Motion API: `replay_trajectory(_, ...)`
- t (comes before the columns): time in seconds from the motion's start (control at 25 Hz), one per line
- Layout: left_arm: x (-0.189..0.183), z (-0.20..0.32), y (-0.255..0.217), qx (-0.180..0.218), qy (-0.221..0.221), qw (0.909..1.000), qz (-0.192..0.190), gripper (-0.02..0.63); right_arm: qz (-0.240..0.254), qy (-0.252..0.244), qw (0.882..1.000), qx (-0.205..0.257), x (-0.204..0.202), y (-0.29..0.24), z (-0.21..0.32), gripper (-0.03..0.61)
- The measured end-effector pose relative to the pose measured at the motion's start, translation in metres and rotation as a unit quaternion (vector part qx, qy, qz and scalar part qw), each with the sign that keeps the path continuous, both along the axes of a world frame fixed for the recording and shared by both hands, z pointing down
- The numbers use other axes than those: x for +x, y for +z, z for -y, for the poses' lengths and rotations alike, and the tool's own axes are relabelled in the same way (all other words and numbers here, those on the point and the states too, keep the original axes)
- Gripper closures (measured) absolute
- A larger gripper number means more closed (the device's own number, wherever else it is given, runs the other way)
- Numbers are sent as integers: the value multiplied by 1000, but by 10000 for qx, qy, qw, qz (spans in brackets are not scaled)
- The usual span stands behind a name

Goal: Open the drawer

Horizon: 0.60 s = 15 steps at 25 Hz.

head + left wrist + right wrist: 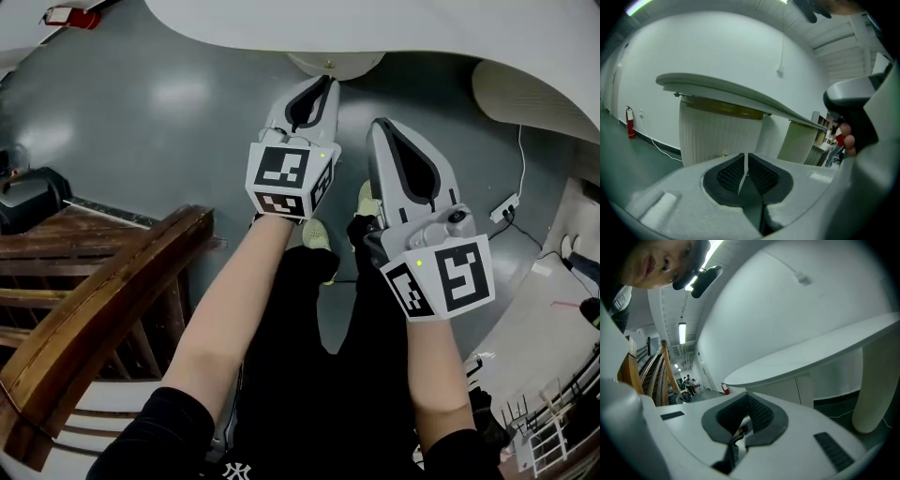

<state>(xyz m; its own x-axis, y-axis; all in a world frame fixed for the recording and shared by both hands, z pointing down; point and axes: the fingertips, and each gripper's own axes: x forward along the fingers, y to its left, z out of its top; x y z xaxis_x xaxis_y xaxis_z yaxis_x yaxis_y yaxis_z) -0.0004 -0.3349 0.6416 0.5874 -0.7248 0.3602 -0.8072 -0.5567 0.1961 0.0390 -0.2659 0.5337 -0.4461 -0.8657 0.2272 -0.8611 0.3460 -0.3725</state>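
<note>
I cannot make out a drawer for certain. A white curved table top stands ahead on a ribbed white pedestal. Under it sits a white cabinet front with thin seams. The person holds both grippers out over the grey floor, short of the table. My left gripper is shut, with only a thin slit between its dark pads and nothing in them. My right gripper is just right of it, its pads also together and empty.
A wooden stair railing runs along the left. A power strip with a cable lies on the floor at right. A red fire extinguisher stands by the far wall. The person's shoes are below the grippers.
</note>
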Motion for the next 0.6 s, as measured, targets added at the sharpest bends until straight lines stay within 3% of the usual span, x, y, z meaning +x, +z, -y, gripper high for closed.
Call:
replay_trajectory(0.12, -1, 19, 18, 71, -198, 9998, 18, 586, 54, 78, 9999, 35, 1, 14, 6, 563)
replay_trajectory(0.28, -5, 46, 33, 168, -443, 9988, 133, 511, 67, 92, 9999, 94, 1, 25, 17, 563)
replay_trajectory(0.6, -1, 72, 58, 94, -755, 9961, 437, 488, 62, 111, 9999, 51, 15, 39, 23, 563)
